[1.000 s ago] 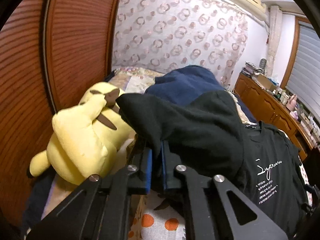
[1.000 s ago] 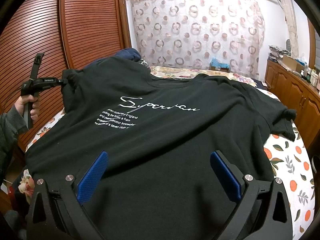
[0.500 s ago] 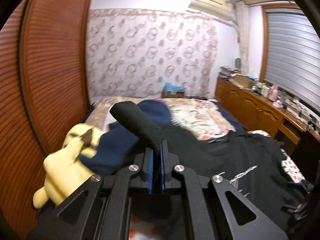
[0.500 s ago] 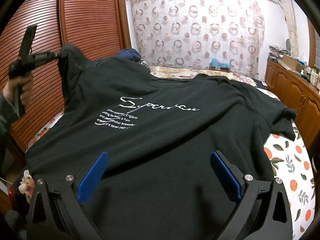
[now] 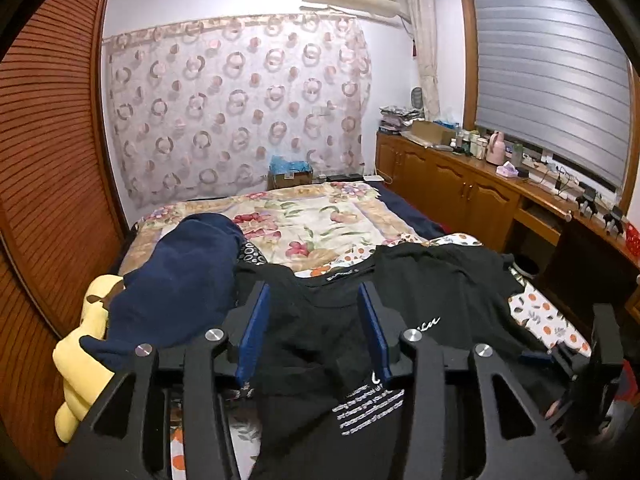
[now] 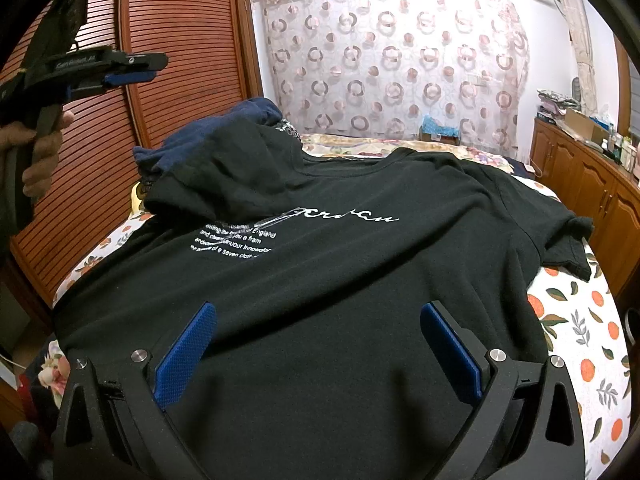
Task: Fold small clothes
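Note:
A black T-shirt with white lettering lies spread on the bed, its left sleeve folded inward over the chest print. It also shows in the left wrist view. My left gripper is open and empty above the shirt's left shoulder; in the right wrist view it is held high at the left. My right gripper is open and empty, low over the shirt's hem.
A navy garment and a yellow plush toy lie at the bed's left side by the wooden slatted wardrobe. A floral quilt covers the far bed. Wooden cabinets line the right wall.
My left gripper carried the sleeve up and inward, then opened and let it drop onto the chest. The right gripper has not moved.

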`<state>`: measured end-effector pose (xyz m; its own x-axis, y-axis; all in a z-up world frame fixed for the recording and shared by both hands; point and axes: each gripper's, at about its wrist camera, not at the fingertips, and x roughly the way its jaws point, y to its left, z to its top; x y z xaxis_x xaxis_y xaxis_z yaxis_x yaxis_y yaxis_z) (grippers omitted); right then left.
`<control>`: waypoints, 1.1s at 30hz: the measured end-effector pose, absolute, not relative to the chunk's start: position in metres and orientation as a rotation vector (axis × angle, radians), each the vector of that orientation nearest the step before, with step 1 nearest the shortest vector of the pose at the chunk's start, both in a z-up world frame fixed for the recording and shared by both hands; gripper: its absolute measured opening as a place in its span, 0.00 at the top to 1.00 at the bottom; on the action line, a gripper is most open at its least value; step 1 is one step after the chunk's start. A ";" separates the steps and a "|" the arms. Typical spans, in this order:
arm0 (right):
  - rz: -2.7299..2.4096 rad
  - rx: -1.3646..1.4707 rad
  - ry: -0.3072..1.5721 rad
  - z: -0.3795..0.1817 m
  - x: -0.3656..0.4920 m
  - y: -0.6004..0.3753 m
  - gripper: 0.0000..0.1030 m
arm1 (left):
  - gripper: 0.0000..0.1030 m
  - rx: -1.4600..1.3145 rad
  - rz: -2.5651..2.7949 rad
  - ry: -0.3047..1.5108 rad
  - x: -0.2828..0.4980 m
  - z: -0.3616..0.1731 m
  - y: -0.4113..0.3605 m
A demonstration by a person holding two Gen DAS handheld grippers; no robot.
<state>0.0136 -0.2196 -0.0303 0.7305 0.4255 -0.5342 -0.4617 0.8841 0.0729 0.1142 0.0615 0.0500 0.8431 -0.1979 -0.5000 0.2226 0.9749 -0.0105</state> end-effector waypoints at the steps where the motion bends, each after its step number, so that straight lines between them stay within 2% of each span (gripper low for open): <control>1: 0.489 -0.066 0.571 -0.030 0.014 -0.220 0.01 | 0.43 0.054 -0.214 0.533 0.115 0.046 0.062; 4: 0.489 -0.066 0.571 -0.030 0.014 -0.220 0.01 | 0.26 0.039 -0.202 0.568 0.115 0.034 0.069; 5: 0.489 -0.066 0.572 -0.030 0.014 -0.220 0.01 | 0.24 0.034 -0.200 0.575 0.115 0.030 0.069; 14: 0.497 -0.063 0.587 -0.028 0.016 -0.220 0.01 | 0.23 -0.020 -0.158 0.654 0.108 -0.024 0.085; 23: 0.529 -0.094 0.585 -0.012 0.031 -0.212 0.01 | 0.23 -0.046 -0.172 0.633 0.108 -0.037 0.086; 24: 0.533 -0.102 0.577 -0.008 0.034 -0.210 0.01 | 0.24 -0.052 -0.183 0.628 0.109 -0.037 0.086; 27: 0.546 -0.132 0.558 0.003 0.049 -0.200 0.04 | 0.51 -0.066 -0.233 0.637 0.117 -0.036 0.084; 30: 0.576 -0.129 0.568 0.006 0.065 -0.194 0.10 | 0.61 -0.033 -0.230 0.634 0.126 -0.036 0.076; 33: 0.591 -0.131 0.583 0.005 0.079 -0.188 0.14 | 0.61 -0.007 -0.221 0.670 0.139 -0.042 0.071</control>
<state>0.0789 -0.1881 0.0046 0.6756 0.4877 -0.5529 -0.5594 0.8276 0.0464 0.1387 0.0712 -0.0421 0.7613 -0.2051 -0.6151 0.2004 0.9766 -0.0776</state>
